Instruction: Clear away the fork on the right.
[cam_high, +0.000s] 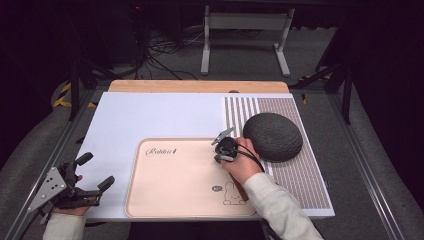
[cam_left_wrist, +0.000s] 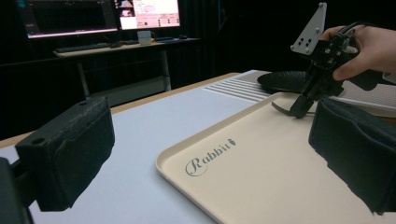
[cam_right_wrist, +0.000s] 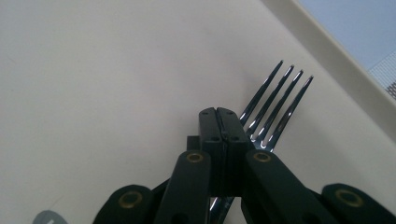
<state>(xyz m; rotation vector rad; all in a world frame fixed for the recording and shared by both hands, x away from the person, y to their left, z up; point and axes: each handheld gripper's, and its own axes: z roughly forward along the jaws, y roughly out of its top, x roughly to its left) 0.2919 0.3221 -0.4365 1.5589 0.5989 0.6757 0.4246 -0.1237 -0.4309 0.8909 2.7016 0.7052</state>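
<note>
Polished dark metal makes the fork (cam_right_wrist: 275, 105) stiff, light and slippery, so expect it to pivot under a loose grip. Your right tool (cam_right_wrist: 219, 135) is clamped on it, jaws pressed together around what appears to be the neck or upper handle; the exact contact is hidden behind the jaws. Four slim tines project past the jaw tips, and glints run along them. The fork sits just over the beige tray (cam_right_wrist: 93, 70), near its far rim, with the tines pointing away from the tool. Grip the flat handle squarely, not the tines. Your left tool (cam_high: 92, 172) stands wide apart and holds nothing, well to the side of the tray.
</note>
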